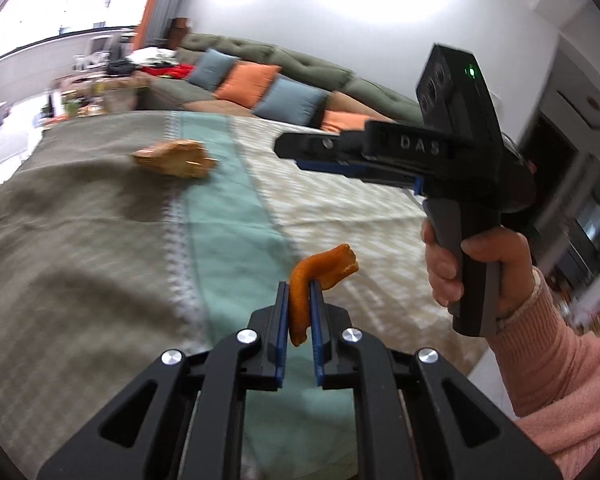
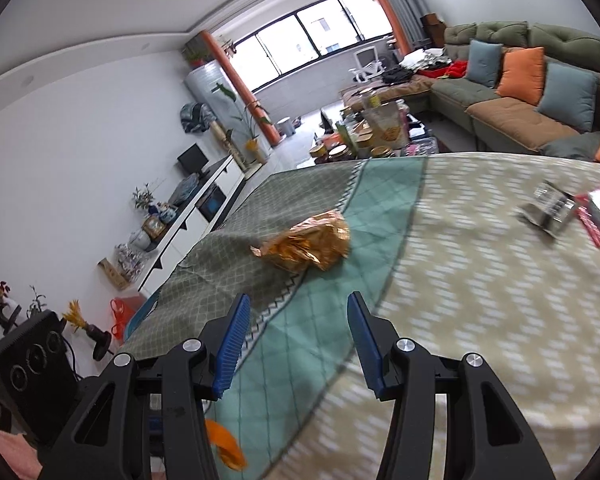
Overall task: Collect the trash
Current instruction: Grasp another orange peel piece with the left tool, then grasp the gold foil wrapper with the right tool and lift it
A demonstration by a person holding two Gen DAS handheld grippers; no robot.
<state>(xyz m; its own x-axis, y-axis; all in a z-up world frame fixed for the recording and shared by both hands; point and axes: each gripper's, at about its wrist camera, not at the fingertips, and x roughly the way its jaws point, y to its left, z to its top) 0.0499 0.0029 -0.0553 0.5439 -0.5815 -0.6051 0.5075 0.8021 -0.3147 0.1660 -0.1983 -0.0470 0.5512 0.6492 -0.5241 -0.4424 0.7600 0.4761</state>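
The left gripper (image 1: 299, 312) is closed on an orange peel (image 1: 320, 280); its blue pads (image 1: 283, 320) press the strip's lower part, while the curled upper end arches out to the right above the fingertips. The peel is bright orange, thick and bent like a hook, lifted off the cloth. In the right wrist view the same peel (image 2: 225, 442) shows at the lower left, beneath that camera's own fingers.

The right gripper (image 2: 296, 340) stands wide open with nothing between its pads, poised above the teal stripe of the tablecloth (image 2: 480, 300) that covers the bench. Seen from the left wrist, it (image 1: 288, 148) hangs in the air over the beige part of the cloth, gripped by a hand (image 1: 476, 268) in a pink sleeve.

Ahead of both lies a crumpled gold foil wrapper (image 2: 304, 244), shiny and creased, on the border of the grey and teal bands, with bare cloth all round it. Far right, near the bench's edge, sit a red packet (image 2: 598, 216) and a blurred clear wrapper (image 2: 546, 208). Beyond the far edge stands a sofa (image 2: 512, 108).
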